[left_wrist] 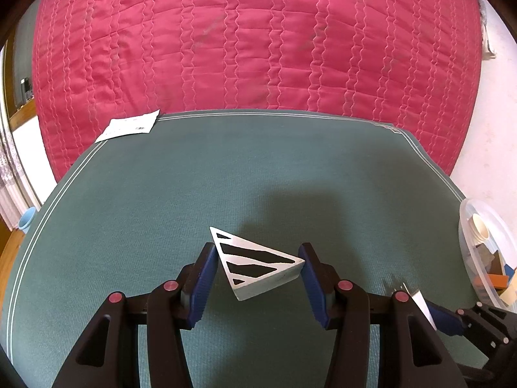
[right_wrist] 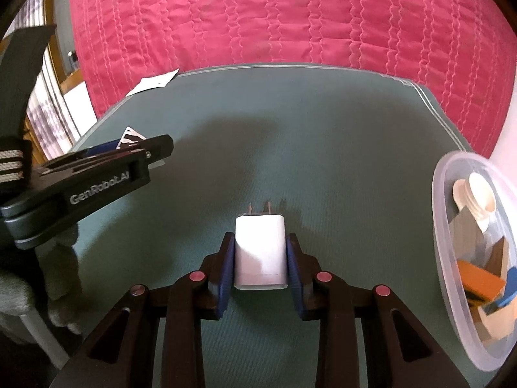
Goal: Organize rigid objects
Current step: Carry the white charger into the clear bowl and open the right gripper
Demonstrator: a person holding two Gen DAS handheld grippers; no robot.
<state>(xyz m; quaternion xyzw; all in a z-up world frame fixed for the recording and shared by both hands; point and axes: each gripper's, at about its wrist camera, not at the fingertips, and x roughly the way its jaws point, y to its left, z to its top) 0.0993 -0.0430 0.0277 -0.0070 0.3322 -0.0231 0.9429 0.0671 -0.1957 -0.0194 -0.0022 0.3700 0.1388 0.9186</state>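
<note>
A white triangular block with black stripes (left_wrist: 255, 263) lies on the green mat (left_wrist: 226, 177), between the blue pads of my left gripper (left_wrist: 257, 273); its jaws stand around the block, touching its corners. My right gripper (right_wrist: 260, 260) is shut on a white plug charger (right_wrist: 260, 252), prongs pointing away, just above the mat (right_wrist: 290, 129). In the right wrist view the left gripper (right_wrist: 129, 152) shows at the left with the block (right_wrist: 131, 137) mostly hidden behind it. The right gripper's blue pad (left_wrist: 442, 318) shows at the lower right of the left wrist view.
A clear plastic tub (right_wrist: 452, 258) with several blocks and a white cap stands at the mat's right edge; it also shows in the left wrist view (left_wrist: 468, 245). A white paper slip (left_wrist: 129, 126) lies at the far left corner. A red quilt (left_wrist: 258, 38) lies beyond.
</note>
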